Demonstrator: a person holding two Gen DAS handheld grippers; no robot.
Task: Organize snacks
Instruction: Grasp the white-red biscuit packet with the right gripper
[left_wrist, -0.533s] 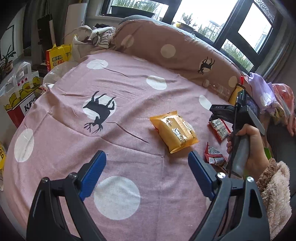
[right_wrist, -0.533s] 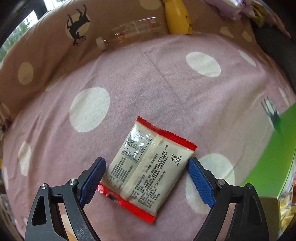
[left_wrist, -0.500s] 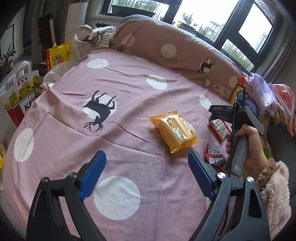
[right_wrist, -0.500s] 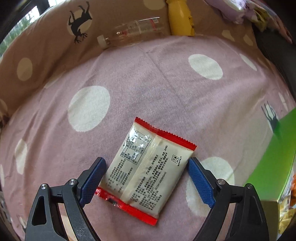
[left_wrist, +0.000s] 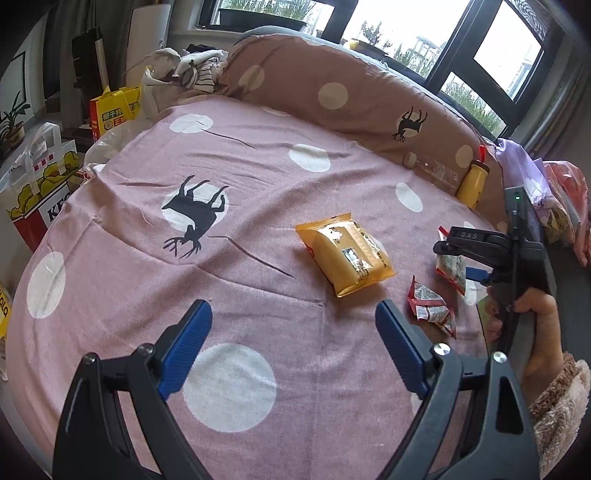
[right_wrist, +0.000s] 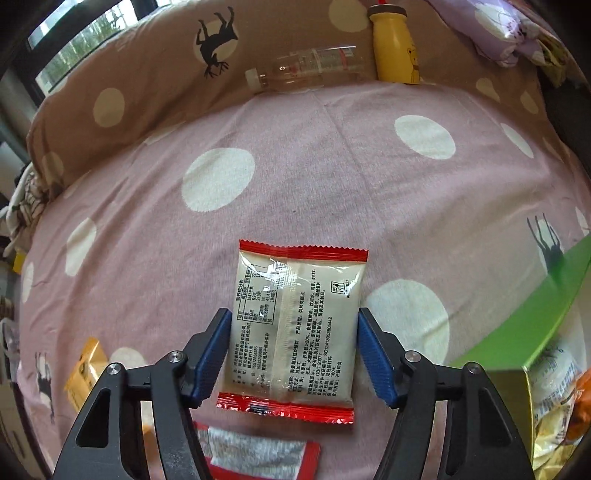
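Note:
A red-and-white snack packet (right_wrist: 299, 280) lies flat on the pink spotted bed cover (right_wrist: 332, 177). My right gripper (right_wrist: 293, 314) straddles it and its jaws are closing; both blue pads touch the packet's long side edges. A second, crumpled red packet (right_wrist: 258, 458) lies just below it. In the left wrist view the right gripper (left_wrist: 461, 258) sits low over that packet (left_wrist: 450, 266), held by a hand (left_wrist: 535, 332). An orange packet (left_wrist: 347, 254) and the crumpled red one (left_wrist: 430, 306) lie nearby. My left gripper (left_wrist: 291, 308) hovers open over bare cover, holding nothing.
A green box (right_wrist: 517, 325) holding bagged snacks stands at the right. A clear bottle (right_wrist: 306, 68) and a yellow bottle (right_wrist: 393, 51) rest against the brown bolster (left_wrist: 332, 96). A KFC bag (left_wrist: 40, 199) and a yellow bag (left_wrist: 114, 114) stand beside the bed's left.
My right gripper has turned square to the red-and-white packet and its jaws have come in from wide apart to the packet's sides. The left gripper has stayed where it was.

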